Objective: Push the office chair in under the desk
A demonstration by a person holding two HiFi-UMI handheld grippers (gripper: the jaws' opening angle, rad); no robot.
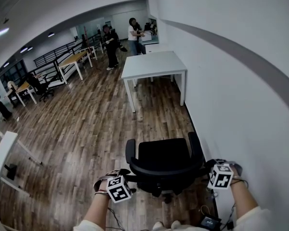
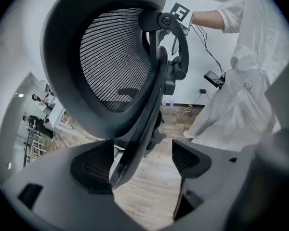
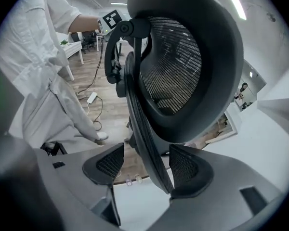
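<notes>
My left gripper (image 2: 140, 161) and right gripper (image 3: 145, 166) stand wide open around the chair (image 1: 164, 154) back. An uneven push could swing it past the desk (image 1: 154, 64).

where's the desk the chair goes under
In the head view, the white desk stands upper centre against the right-hand wall, beyond the black office chair, with wood floor between them.
</notes>
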